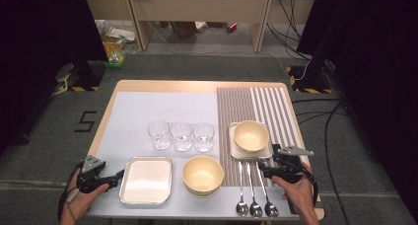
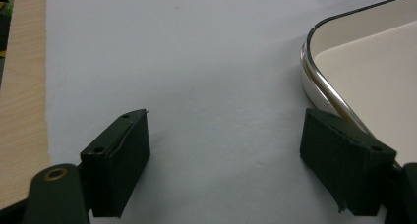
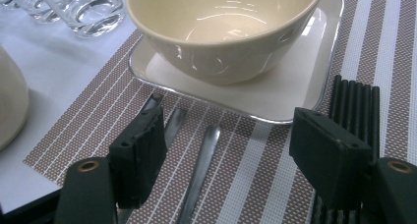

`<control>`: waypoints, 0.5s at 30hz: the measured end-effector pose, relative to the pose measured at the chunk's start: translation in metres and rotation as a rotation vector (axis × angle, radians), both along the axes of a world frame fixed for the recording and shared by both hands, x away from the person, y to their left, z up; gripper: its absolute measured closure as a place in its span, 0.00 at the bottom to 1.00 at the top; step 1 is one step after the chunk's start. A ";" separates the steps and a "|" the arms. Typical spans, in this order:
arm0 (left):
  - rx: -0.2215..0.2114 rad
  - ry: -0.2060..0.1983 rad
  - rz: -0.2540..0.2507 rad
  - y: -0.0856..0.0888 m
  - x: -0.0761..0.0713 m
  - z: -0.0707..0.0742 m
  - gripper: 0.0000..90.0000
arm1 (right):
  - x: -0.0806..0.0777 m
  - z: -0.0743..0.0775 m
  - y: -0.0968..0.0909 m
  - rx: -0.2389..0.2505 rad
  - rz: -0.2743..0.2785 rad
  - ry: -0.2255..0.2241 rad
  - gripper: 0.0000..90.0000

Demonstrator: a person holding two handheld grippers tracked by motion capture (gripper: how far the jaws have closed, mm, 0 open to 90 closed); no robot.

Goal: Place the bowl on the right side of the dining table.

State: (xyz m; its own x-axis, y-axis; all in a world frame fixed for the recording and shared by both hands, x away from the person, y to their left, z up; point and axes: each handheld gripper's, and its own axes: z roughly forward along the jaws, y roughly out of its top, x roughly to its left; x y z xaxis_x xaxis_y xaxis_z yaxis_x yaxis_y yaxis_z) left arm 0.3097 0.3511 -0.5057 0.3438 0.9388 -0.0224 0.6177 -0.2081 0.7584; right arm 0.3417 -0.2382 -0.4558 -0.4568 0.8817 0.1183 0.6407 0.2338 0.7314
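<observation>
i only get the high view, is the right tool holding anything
Observer: No. The right gripper view has the right tool open over the spoon handles, with nothing clamped.
Operator: anything right of the plate, the hand blocks it
Observer: Yes, black sticks lie on the mat beside the plate, partly under one jaw.
Operator: and the left tool
Observer: The left tool is open over bare cloth, with one jaw next to the tray.
</observation>
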 end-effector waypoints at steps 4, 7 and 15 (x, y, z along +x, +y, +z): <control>-0.001 0.000 0.000 0.000 0.000 0.000 0.20 | -0.003 0.000 0.000 -0.001 0.005 0.005 0.34; 0.001 0.002 -0.001 0.000 0.000 0.000 0.20 | -0.006 -0.001 -0.001 -0.004 0.005 0.008 0.34; 0.000 0.002 0.000 0.000 0.000 0.000 0.20 | -0.013 -0.002 0.001 -0.014 0.024 0.019 0.34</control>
